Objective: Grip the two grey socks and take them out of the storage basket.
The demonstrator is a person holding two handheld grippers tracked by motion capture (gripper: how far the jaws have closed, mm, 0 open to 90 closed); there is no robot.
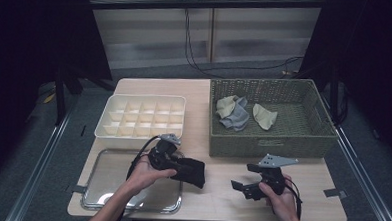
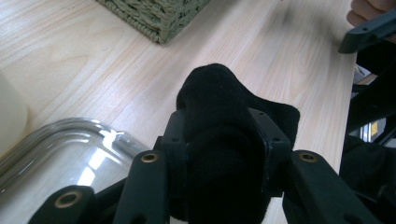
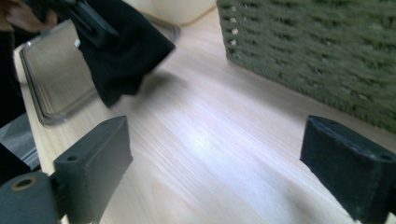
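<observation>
Black sock (image 1: pixel 191 171) clamped in the left gripper (image 1: pixel 174 162) — a person at a wooden counter (image 1: pixel 220 196) holds the dark garment just above the right edge of a shiny metal tray (image 1: pixel 105 186), its loose end hanging out toward the middle of the counter. In the left gripper view the sock (image 2: pixel 219 121) is bunched between the two jaws, which are closed tight around it, with the free part jutting beyond the tips and draping to the right. The right gripper (image 1: pixel 243 186) rests low over bare wood well to the right of the sock, jaws spread wide and holding nothing; its own view shows the sock (image 3: pixel 126 51) hanging ahead and to the left, clear of its open jaws.

By the look of it, the step in hand is the handling of a sock already picked up, probably a fold or roll before it is put away. A white divided organiser (image 1: pixel 141 119) stands just behind the tray, and a woven basket (image 1: pixel 272 144) to the right holds more socks (image 1: pixel 236 112) — pale ones. The next move likely calls for the right gripper to close in on the sock's free end without pulling it out of the left one's grip.
</observation>
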